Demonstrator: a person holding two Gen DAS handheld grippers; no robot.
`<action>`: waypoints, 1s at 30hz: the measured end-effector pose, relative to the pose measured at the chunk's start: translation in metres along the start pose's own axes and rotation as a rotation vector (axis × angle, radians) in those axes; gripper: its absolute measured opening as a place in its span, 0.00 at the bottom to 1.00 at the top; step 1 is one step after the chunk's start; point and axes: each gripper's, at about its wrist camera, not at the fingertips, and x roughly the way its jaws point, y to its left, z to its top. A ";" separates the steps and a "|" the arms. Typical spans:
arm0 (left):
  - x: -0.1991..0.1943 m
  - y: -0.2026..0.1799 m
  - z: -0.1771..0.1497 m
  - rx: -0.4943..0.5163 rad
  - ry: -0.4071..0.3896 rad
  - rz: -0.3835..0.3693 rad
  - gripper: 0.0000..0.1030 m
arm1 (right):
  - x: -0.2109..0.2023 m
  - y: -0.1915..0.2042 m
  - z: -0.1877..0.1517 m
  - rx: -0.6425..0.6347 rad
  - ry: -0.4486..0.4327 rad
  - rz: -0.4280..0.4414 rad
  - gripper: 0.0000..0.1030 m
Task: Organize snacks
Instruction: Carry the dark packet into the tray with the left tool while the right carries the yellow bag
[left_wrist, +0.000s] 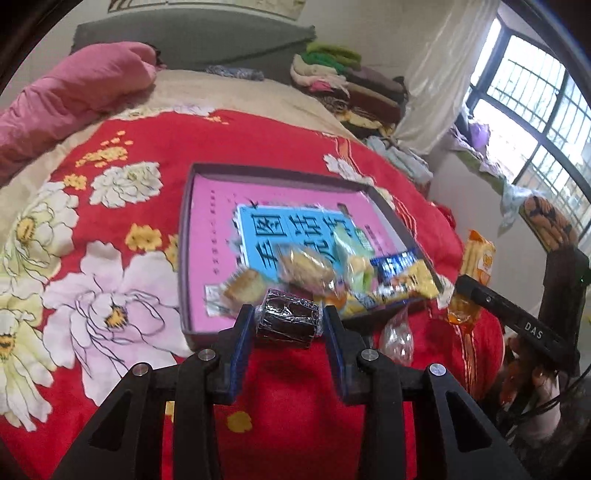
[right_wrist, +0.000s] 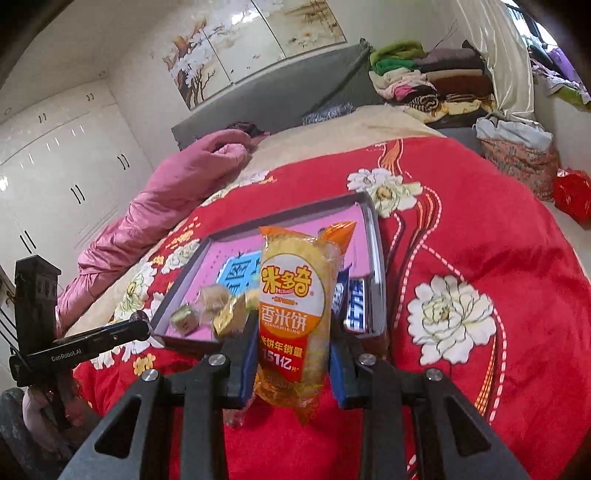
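Note:
A shallow dark-rimmed box (left_wrist: 186, 236) with a pink bottom lies on the red flowered bedspread; it also shows in the right wrist view (right_wrist: 373, 236). Several wrapped snacks (left_wrist: 306, 269) lie in its near right corner. My left gripper (left_wrist: 288, 325) is shut on a dark wrapped cake (left_wrist: 288, 319), held just over the box's near edge. My right gripper (right_wrist: 293, 332) is shut on an orange rice cracker pack (right_wrist: 295, 306), held upright in front of the box. The pack also shows in the left wrist view (left_wrist: 478, 258), to the right of the box.
A clear wrapped snack (left_wrist: 397, 338) lies on the bedspread just outside the box's near right corner. A pink quilt (right_wrist: 159, 206) lies along the bed's left side. Folded clothes (right_wrist: 424, 81) are stacked at the headboard. A window (left_wrist: 535, 110) is on the right.

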 end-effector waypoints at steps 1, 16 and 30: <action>0.000 0.000 0.001 -0.005 -0.003 0.002 0.37 | 0.000 0.000 0.002 -0.003 -0.007 0.002 0.32; 0.036 -0.016 0.014 0.007 0.026 0.060 0.37 | 0.003 0.001 0.019 -0.041 -0.053 0.012 0.32; 0.062 -0.029 0.009 0.071 0.074 0.123 0.37 | 0.034 0.004 0.025 -0.083 -0.019 0.012 0.32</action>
